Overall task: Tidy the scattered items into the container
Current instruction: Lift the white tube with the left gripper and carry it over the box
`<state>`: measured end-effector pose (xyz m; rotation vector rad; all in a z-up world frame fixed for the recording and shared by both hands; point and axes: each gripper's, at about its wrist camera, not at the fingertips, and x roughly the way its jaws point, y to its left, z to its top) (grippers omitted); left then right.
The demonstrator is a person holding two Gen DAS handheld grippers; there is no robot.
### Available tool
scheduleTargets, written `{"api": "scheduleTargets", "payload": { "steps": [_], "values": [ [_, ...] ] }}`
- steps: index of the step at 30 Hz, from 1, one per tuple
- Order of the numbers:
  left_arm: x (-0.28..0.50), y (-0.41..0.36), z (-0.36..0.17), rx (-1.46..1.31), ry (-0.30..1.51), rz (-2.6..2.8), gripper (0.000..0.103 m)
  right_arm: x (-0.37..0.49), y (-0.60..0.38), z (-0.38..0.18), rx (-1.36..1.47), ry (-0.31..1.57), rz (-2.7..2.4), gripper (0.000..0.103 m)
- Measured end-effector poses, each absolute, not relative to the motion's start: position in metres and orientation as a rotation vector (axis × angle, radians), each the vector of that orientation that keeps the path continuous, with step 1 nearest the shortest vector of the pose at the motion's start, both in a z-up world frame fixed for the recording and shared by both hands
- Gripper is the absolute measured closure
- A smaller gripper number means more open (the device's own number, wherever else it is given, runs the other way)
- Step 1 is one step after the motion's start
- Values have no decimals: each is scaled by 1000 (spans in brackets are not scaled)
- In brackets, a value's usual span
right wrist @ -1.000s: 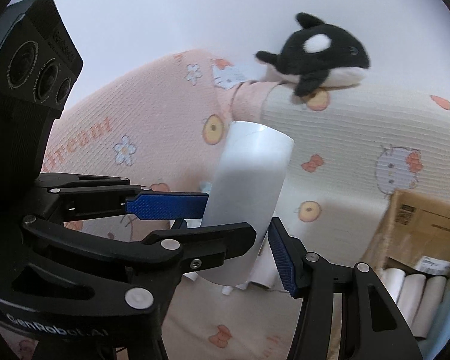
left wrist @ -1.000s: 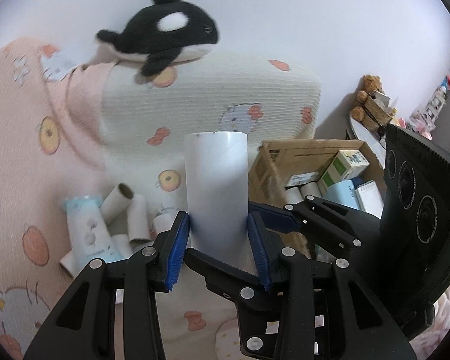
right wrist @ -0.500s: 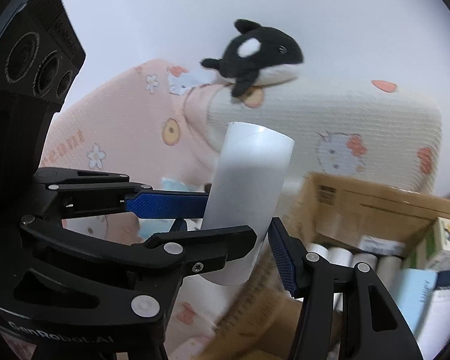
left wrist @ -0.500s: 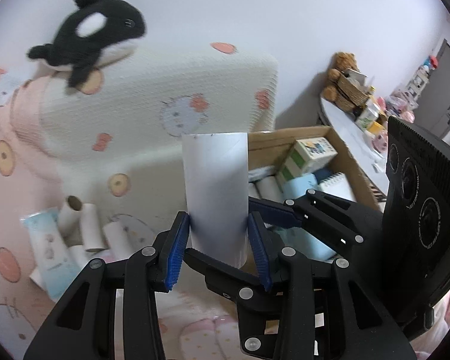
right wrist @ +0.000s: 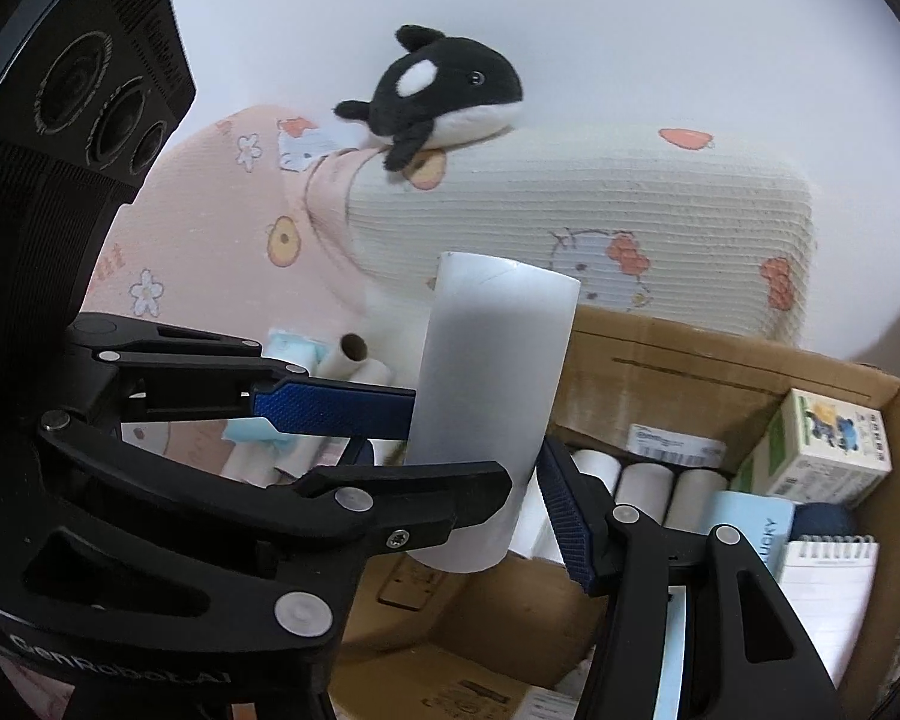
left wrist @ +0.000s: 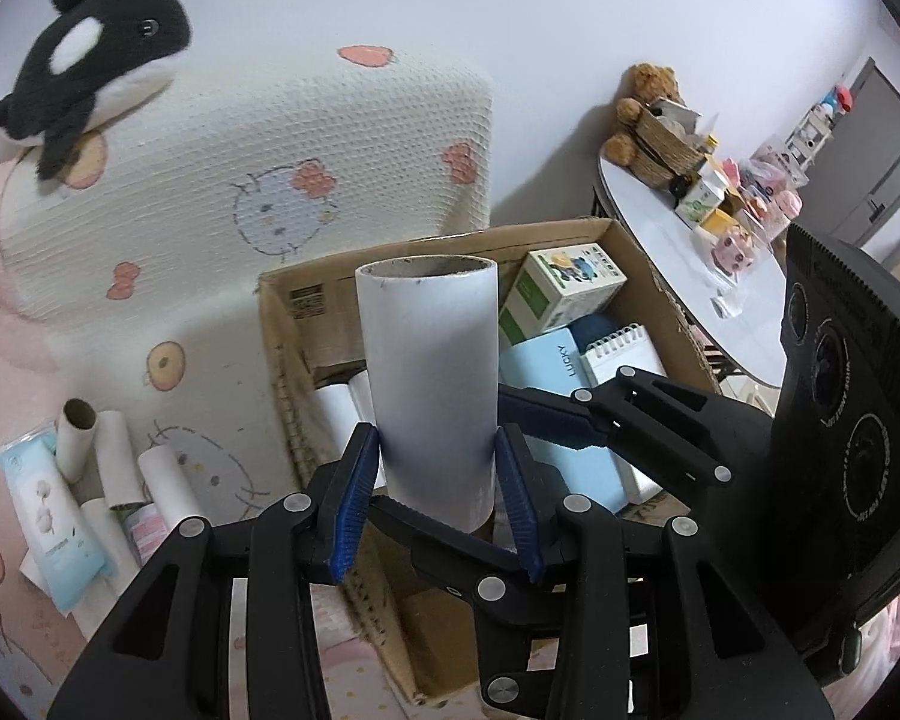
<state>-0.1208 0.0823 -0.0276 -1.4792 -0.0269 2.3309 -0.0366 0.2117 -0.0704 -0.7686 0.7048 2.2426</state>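
The left hand-held gripper (left wrist: 438, 498) is clamped on a white cardboard tube (left wrist: 432, 384), its blue pads pressing the tube's lower sides; the tube stands upright with its open end up; the right hand-held gripper (right wrist: 480, 468) is closed on the same tube (right wrist: 486, 408) from a crossing angle, one blue pad on each side. The tube is held in the air above an open cardboard box (left wrist: 288, 324) that sits on a bed covered in a cartoon-cat print; inside the box lie several white rolls (right wrist: 642, 483), a small printed carton (left wrist: 561, 294), a pale blue packet (left wrist: 546, 366) and a spiral notepad (left wrist: 627, 354). On the bed beside the box lie more tubes (left wrist: 114, 450) and a wrapped packet (left wrist: 48, 516); a plush orca (left wrist: 84, 60) rests on a pillow (left wrist: 330, 138) behind.
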Motion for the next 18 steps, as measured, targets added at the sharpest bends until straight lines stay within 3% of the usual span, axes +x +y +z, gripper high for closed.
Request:
{"api": "scheduleTargets", "payload": {
  "steps": [18],
  "values": [
    [-137,118,-76,-1656,-128,2115,60,-8,221,-101,-1019,727,2113,49]
  ]
}}
